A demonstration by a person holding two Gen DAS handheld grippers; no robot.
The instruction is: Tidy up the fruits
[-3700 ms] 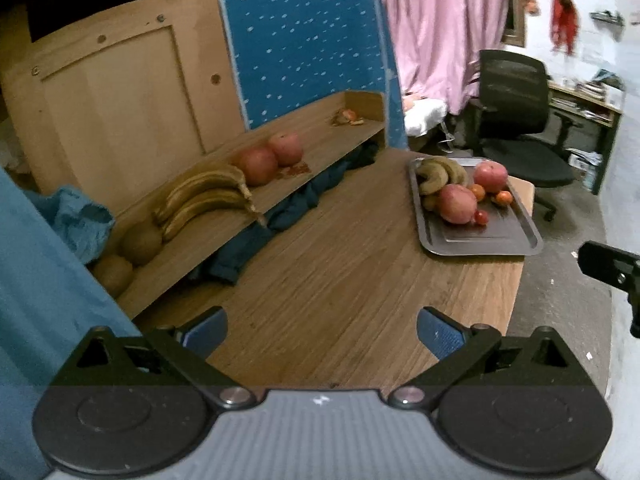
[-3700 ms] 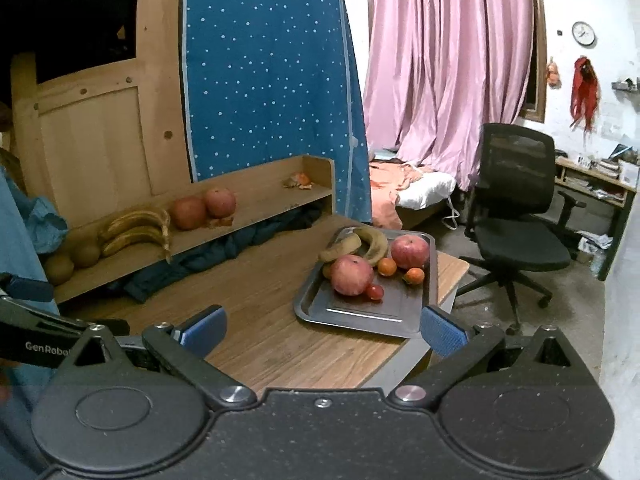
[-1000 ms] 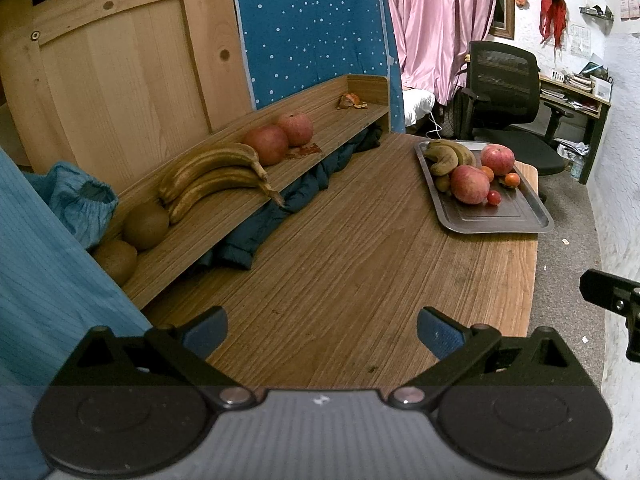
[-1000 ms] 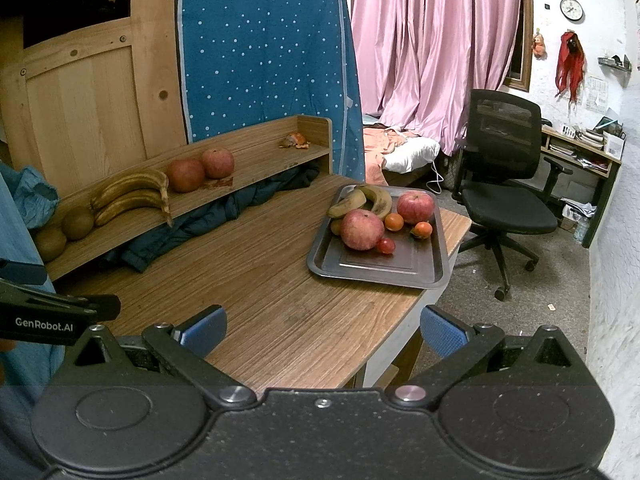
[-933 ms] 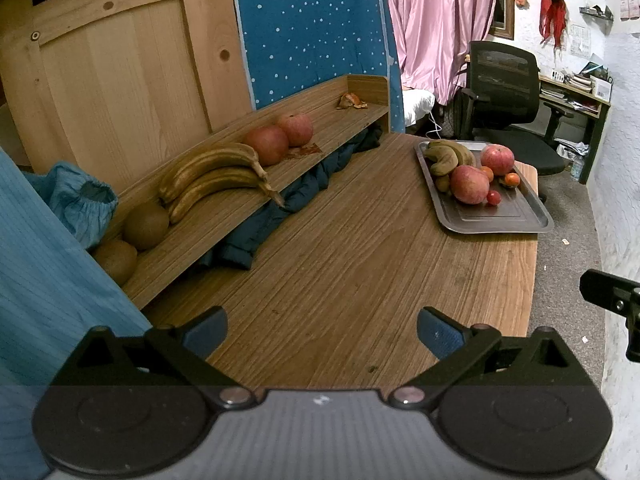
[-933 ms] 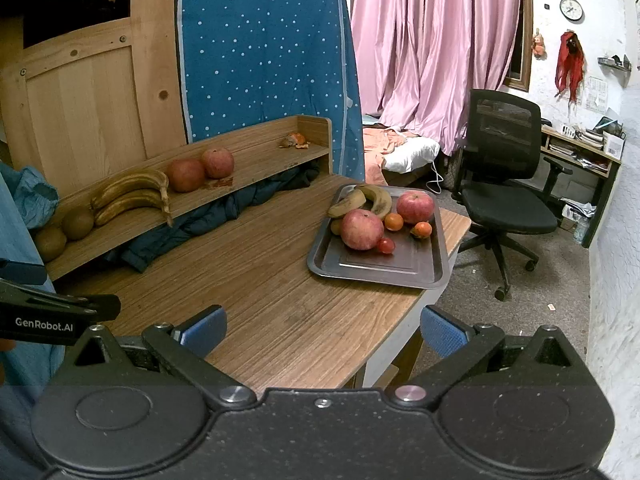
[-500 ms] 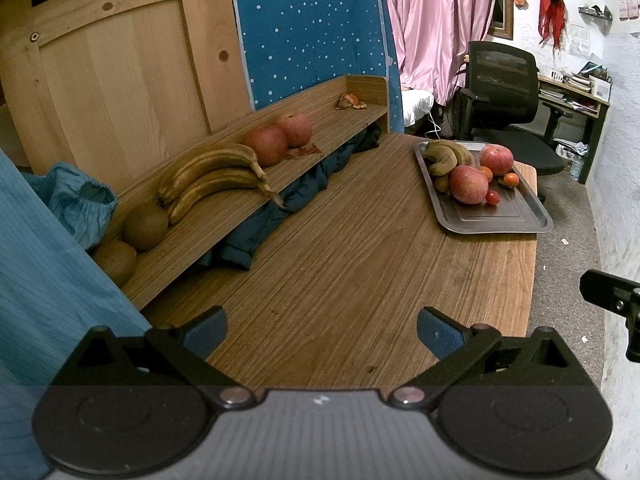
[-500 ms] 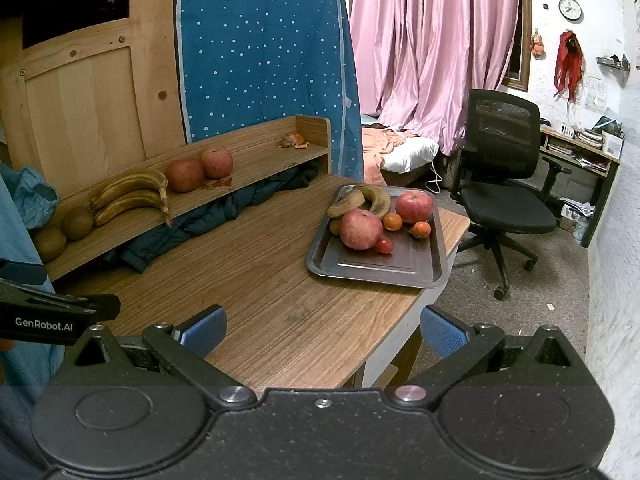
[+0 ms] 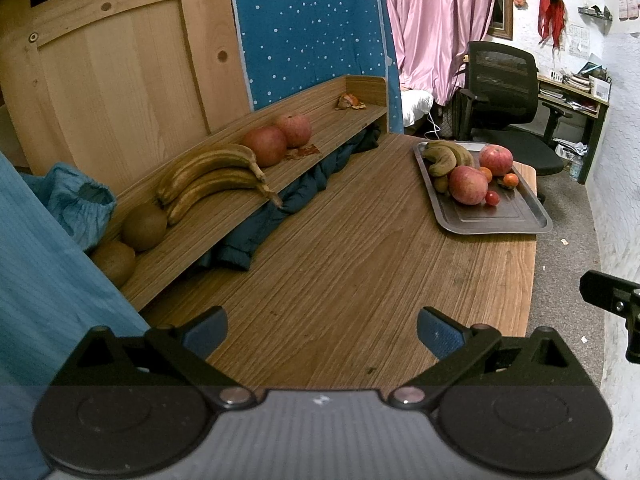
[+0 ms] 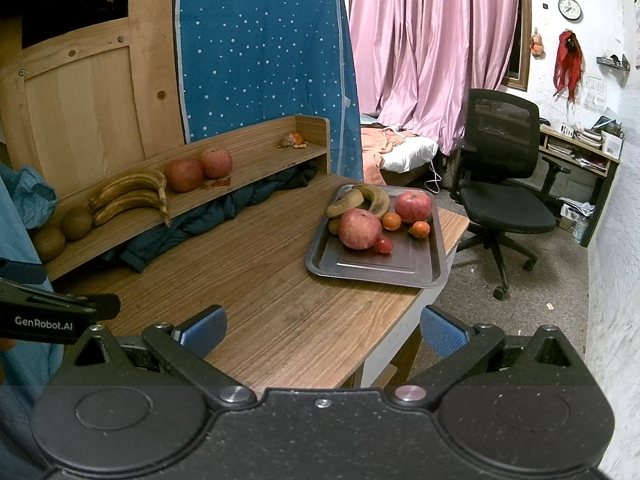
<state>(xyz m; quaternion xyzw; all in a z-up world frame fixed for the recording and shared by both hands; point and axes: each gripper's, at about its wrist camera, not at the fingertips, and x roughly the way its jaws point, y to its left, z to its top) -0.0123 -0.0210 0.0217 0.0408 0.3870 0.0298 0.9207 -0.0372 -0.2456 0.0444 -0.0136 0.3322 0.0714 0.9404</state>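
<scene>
A metal tray (image 10: 424, 268) on the far right of the wooden table (image 10: 260, 280) holds two apples (image 10: 359, 228), two bananas (image 10: 362, 198), small oranges and a cherry tomato; the same tray (image 9: 508, 220) shows in the left wrist view. The raised wooden shelf (image 9: 224, 216) carries two kiwis (image 9: 144, 226), two bananas (image 9: 212, 178) and two apples (image 9: 266, 145). My left gripper (image 9: 322, 328) hangs open over the near table edge, far from all fruit. My right gripper (image 10: 323, 330) is open too, above the table's near right edge, holding nothing.
A dark blue garment (image 9: 288, 200) is stuffed under the shelf. Orange peel (image 9: 350, 102) lies at the shelf's far end. A black office chair (image 10: 504, 184) stands right of the table, with pink curtains and a blue dotted cloth behind. Light blue fabric (image 9: 44, 264) fills the left.
Since 3.7 s ago both grippers have pulled back and risen a little from the table. Over the last second nothing has visibly moved.
</scene>
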